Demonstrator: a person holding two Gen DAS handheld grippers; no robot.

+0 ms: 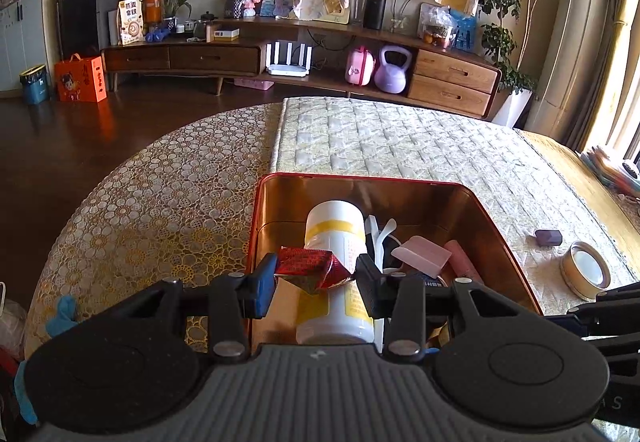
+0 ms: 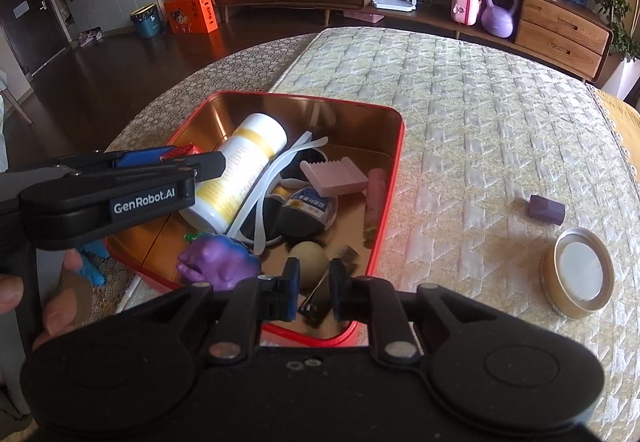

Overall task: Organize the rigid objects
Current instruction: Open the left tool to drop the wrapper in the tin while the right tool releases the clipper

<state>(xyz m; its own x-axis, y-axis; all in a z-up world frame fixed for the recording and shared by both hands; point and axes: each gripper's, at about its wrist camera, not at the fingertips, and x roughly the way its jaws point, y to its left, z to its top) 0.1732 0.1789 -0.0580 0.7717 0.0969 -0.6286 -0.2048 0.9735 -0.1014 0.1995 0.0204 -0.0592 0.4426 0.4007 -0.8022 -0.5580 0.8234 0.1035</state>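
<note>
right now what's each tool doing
left tool: closed on the red foil packet, above the red tin.
right tool: nail clipper between its tips; grip unclear.

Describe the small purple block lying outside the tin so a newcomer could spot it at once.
Start at the red tin on the quilted cream table cover. Look past the tin's right wall, onto the bare cover: the purple block lies there, apart from the tin. Just nearer the camera sits a round gold lid; the block is the only boxy, matte purple piece out there.
</note>
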